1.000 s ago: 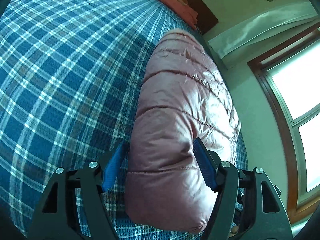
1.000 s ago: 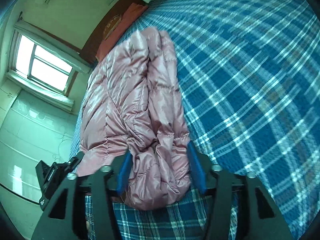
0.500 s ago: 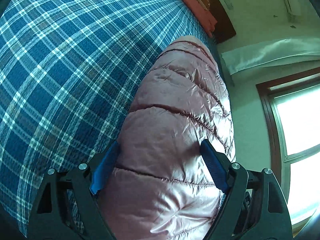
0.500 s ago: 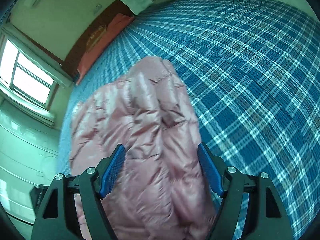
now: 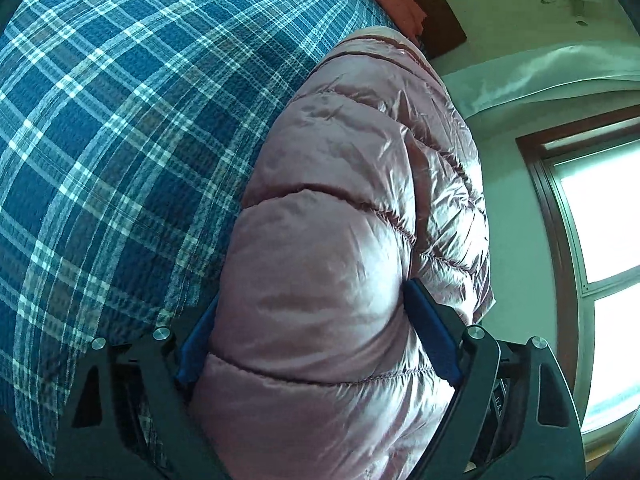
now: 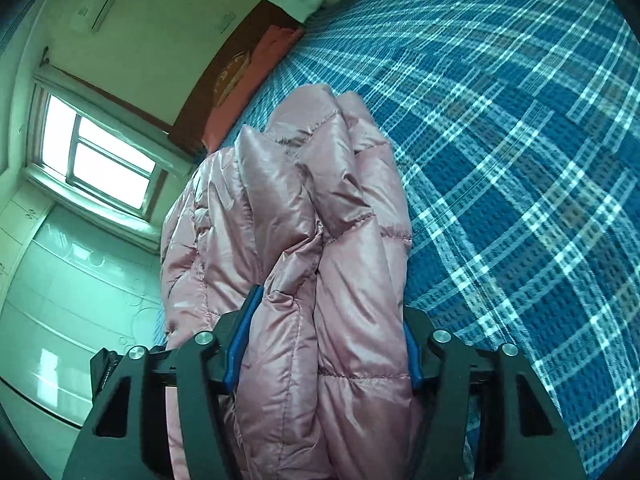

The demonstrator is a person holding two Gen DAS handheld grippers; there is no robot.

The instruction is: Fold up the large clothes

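Pink quilted puffer jacket (image 5: pixel 340 240), folded into a thick bundle, lying on blue plaid bedspread (image 5: pixel 120 120), filling centre and lower centre of both views; lower end cut off by bottom edge. Left gripper (image 5: pixel 316 340) spread wide, blue pads (image 5: pixel 430 344) pressed into jacket's bulging sides; left pad half hidden by fabric. Right gripper (image 6: pixel 326 344) narrower, just been closing, clamped on crumpled folds; right pad mostly buried. Window (image 6: pixel 100 160) at left of right view; red pillow (image 6: pixel 256 80) far up, blurred.
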